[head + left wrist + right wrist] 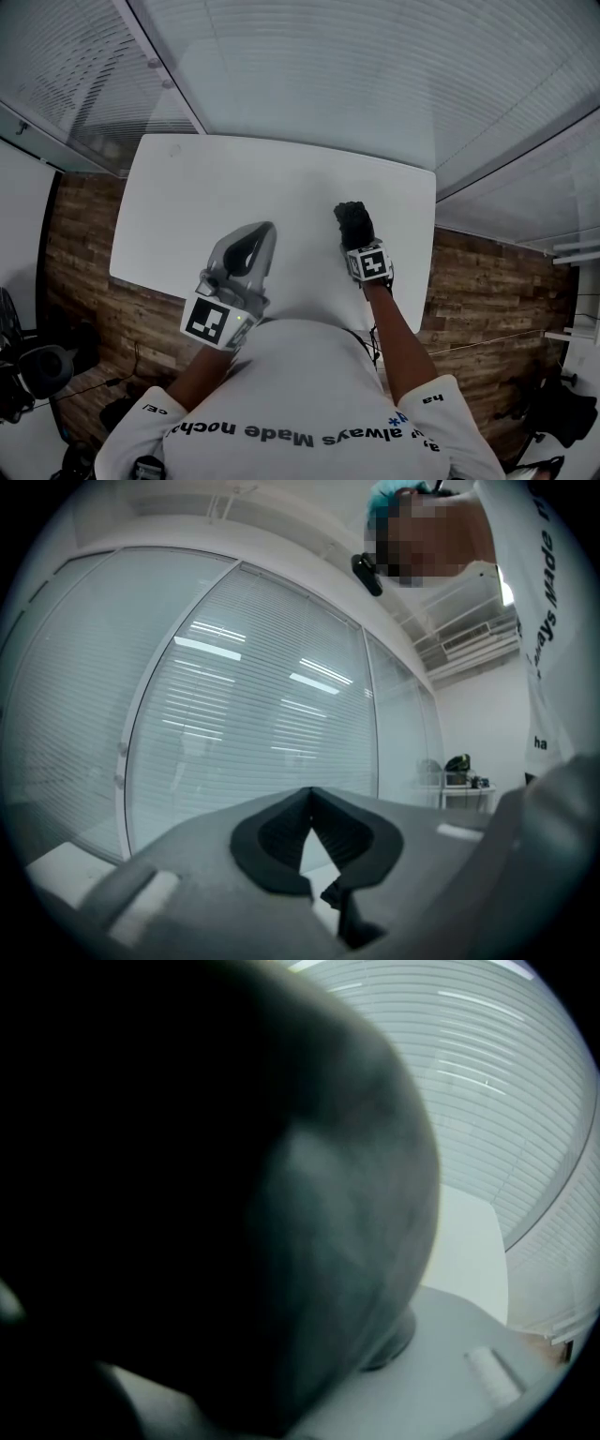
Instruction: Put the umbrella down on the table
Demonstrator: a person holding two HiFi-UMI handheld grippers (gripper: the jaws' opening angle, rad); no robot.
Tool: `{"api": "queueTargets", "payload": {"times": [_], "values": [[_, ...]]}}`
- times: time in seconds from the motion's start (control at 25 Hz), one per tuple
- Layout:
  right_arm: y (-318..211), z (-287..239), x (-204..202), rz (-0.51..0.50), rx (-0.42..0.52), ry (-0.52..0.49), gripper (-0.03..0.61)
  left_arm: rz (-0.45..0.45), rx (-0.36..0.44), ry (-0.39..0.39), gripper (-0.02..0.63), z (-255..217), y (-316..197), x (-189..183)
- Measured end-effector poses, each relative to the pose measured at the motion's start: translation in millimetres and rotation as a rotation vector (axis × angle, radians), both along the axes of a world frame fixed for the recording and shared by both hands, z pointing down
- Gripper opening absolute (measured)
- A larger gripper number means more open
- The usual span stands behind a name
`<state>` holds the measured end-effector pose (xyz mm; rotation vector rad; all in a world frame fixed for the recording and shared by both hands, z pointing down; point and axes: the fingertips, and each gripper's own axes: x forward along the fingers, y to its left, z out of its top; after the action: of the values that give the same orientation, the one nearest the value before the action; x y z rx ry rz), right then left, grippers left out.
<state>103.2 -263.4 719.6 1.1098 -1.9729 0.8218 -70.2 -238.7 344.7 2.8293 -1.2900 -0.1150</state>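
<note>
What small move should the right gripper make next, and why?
Probably ease it down until the umbrella lies on the table. The right gripper holds it over the white tabletop, and it isn't clear whether the umbrella touches the surface yet.

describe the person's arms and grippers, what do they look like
The left gripper has a light grey plastic body and curved jaws lined with black ribbed pads; the right gripper shows the same grey. The left cube and right cube are white with black square markers. The person wears a white short-sleeved T-shirt with dark lettering.
</note>
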Motion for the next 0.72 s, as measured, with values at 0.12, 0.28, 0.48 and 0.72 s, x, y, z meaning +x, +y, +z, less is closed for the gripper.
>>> {"api": "queueTargets", "payload": {"times": [0.12, 0.28, 0.48, 0.72], "values": [[1.0, 12.3, 1.1, -0.004, -0.04, 0.018, 0.233, -0.001, -0.002, 0.002, 0.003, 1.7, 0.0, -1.4], [2.4, 22.6, 7.0, 0.004, -0.088, 0.042, 0.233, 0.001, -0.008, 0.001, 0.003, 1.9, 0.9, -0.8], [5.7, 35.8, 12.4, 0.015, -0.138, 0.051, 0.233, -0.003, -0.016, 0.005, 0.003, 2.1, 1.6, -1.3], [2.3, 49.8, 12.2, 0.014, -0.181, 0.065, 0.235, -0.01, -0.022, 0.004, 0.003, 5.8, -4.5, -6.6]]}}
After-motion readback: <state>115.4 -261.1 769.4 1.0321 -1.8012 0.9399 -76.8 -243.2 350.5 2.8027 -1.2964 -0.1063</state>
